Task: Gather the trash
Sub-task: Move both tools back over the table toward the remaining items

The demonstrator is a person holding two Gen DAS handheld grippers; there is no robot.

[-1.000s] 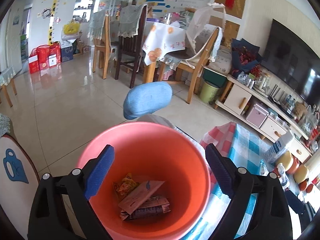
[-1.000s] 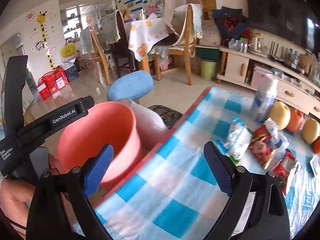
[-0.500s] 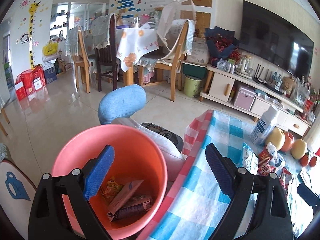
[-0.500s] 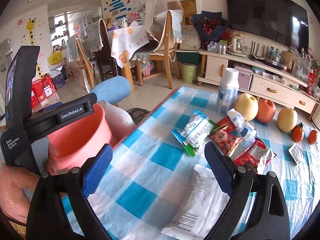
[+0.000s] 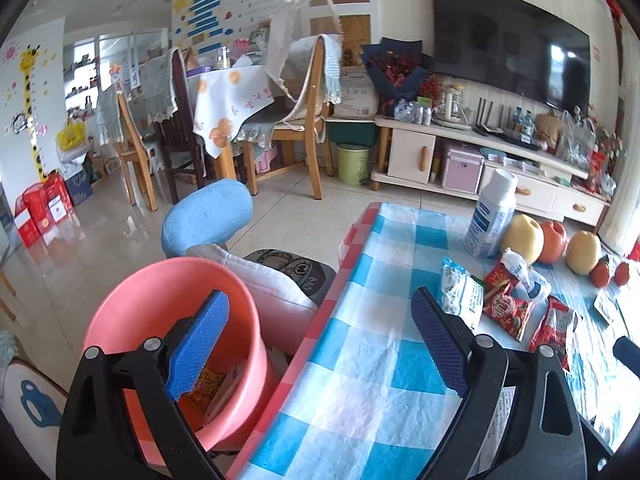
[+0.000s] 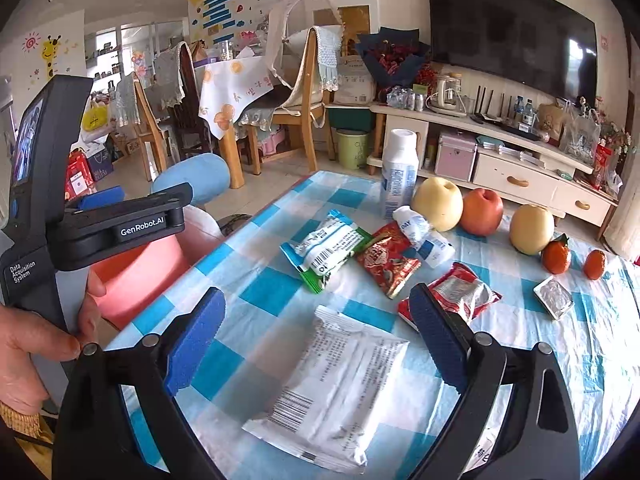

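Hovering wide open and empty, the right gripper (image 6: 316,344) frames the flat white plastic wrapper (image 6: 332,388) near the checked table's (image 6: 256,292) front edge; next, descend and pinch it; left gripper (image 5: 320,348) equally agape, holding nothing, beside the round pink plastic bin (image 5: 160,292).

The bucket (image 5: 132,312) looks like smooth pink plastic with a soft sheen; the tablecloth (image 6: 272,292) is thin and crinkled, in blue and white checks, faintly glossy; the white wrapper (image 6: 340,384) is matt, wrinkled film with print; the red packets (image 6: 386,262) are shiny foil-like plastic; a small silver packet (image 6: 554,296) gleams like metal foil; the bottle (image 6: 398,178) is white matt plastic; the gripper pads (image 6: 196,344) are rough blue foam on black matt plastic; the floor (image 5: 100,248) is polished tile; the chairs (image 5: 312,136) are varnished wood.
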